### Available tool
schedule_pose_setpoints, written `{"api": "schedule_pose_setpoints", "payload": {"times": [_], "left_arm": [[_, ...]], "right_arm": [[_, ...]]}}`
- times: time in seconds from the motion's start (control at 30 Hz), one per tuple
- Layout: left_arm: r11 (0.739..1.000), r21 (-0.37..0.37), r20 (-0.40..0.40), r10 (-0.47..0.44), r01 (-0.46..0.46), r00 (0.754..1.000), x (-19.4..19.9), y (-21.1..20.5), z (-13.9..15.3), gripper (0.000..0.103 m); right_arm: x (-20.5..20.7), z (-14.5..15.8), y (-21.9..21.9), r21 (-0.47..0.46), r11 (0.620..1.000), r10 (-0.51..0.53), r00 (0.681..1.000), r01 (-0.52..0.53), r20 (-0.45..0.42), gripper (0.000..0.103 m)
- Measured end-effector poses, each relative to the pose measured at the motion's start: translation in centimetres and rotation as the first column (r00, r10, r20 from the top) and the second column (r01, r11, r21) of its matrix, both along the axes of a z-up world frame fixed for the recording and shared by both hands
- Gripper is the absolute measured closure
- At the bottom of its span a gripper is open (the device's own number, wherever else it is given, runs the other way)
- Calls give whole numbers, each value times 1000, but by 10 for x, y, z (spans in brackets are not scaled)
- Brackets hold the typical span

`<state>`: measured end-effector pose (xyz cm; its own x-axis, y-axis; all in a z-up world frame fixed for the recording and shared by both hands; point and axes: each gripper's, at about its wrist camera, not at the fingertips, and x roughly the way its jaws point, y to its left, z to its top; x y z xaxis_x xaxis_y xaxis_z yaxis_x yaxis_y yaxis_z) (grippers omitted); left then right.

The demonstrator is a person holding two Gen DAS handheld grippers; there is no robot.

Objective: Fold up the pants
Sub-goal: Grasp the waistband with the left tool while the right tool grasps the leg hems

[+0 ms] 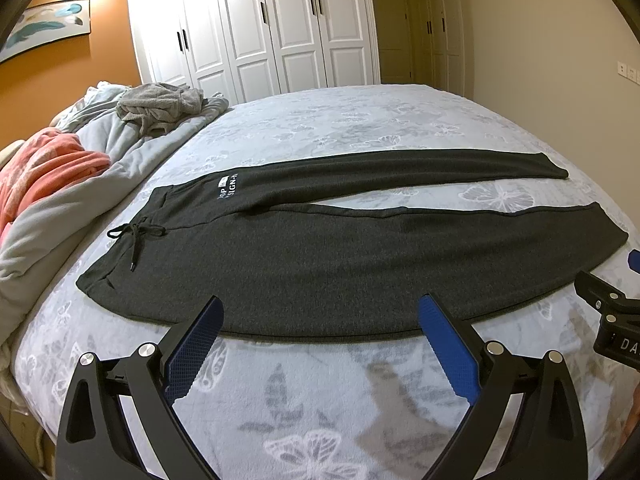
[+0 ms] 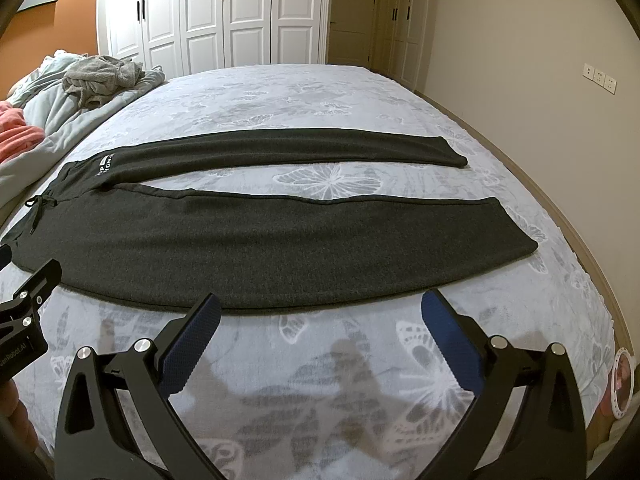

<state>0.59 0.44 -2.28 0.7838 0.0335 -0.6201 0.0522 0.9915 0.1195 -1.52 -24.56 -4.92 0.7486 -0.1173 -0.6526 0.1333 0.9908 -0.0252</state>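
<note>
Dark grey sweatpants lie flat on the bed, waistband and drawstring at the left, both legs spread apart running right. They also show in the right wrist view. My left gripper is open and empty, hovering over the near edge of the near leg. My right gripper is open and empty, also at the near leg's edge, further right toward the cuff. The right gripper's body shows in the left wrist view.
The bed has a grey-white butterfly-print cover. A pile of grey and pink bedding and a grey garment lies at the left. White wardrobe doors stand beyond the bed. The bed's right edge drops off near the wall.
</note>
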Motion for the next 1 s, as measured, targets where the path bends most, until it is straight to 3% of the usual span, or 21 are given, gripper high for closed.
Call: {"api": "schedule_pose_setpoints", "payload": {"times": [0.17,0.3,0.43,0.47,0.6,0.73,0.83,0.9,0.97,1.0], "left_arm": [[1000,-26,-23,-10,9,1000,1,3,-1,7],[982,-186,-147,-46,18,988,20,29,0,7],[956,-287,-208,-2,-59,978,56,78,16,7],[955,-287,-201,18,-77,980,65,91,22,7],[972,-166,-150,139,-164,979,122,153,40,7],[963,-47,-113,257,-264,960,193,209,40,7],[945,3,-146,323,-326,935,257,247,29,7],[923,8,-190,378,-384,906,300,279,17,7],[892,-5,-218,439,-451,872,328,301,8,9],[873,-49,-240,461,-485,854,345,317,2,9]], "right_arm": [[0,0,0,-1,1000,-2,1000,2,-2,5],[8,-1,-8,4,1000,5,1000,-5,-25,5],[34,14,-39,54,998,13,998,-9,-62,5],[45,20,-50,50,999,16,997,-12,-71,5],[101,29,-104,20,999,-35,994,38,-103,5],[171,18,-174,85,987,-121,980,136,-156,5],[224,7,-219,133,970,-182,970,204,-163,5],[256,0,-242,180,954,-211,963,240,-168,5],[287,-9,-258,215,941,-223,956,263,-193,5],[302,-14,-266,220,936,-228,950,273,-212,5]]}}
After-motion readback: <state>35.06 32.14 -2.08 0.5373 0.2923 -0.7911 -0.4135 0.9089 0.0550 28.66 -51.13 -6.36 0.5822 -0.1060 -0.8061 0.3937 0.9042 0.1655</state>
